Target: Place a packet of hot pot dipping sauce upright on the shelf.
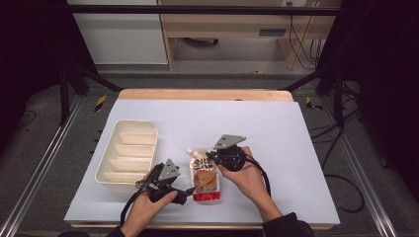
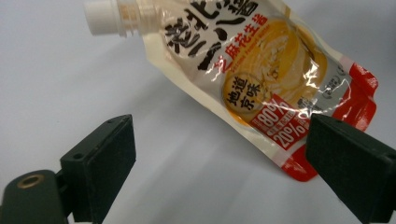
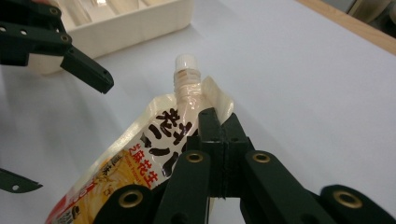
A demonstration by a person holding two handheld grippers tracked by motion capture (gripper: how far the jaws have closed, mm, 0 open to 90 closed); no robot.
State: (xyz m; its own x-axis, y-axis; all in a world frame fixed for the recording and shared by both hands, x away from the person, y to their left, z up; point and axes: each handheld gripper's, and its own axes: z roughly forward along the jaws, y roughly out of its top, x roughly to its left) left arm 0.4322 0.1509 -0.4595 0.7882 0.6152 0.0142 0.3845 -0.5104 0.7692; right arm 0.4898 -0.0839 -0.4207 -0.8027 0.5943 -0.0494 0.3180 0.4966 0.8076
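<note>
A: Pouch of sauce, spouted, lying on the blue-grey table sheet. Right gripper has its jaws pressed together on the pouch's top edge, just beside the neck, with the white cap sticking out ahead of the jaw tips.

B: And the left gripper?

A: Jaws apart, nothing between the pads. From its own camera the pouch sits ahead of it, with the red bottom corner just past its right-hand jaw. Not touching, as far as I can tell.

B: So the step in hand is the lift?

A: My reading, yes. The grip is on the thin sealed film, so the filled body will hang and swing below the jaws. Best raised slowly and straight.

B: Risk?

A: The film could slide out of a pinch that narrow. If the left gripper is to help, it should close on the bottom corner ahead of it, gripping the flat seam rather than the bulging middle.

B: Where to?

A: Likely the cream divided tray, which sits beyond the left gripper, well apart from the right gripper. Clear its near wall before lowering.
</note>
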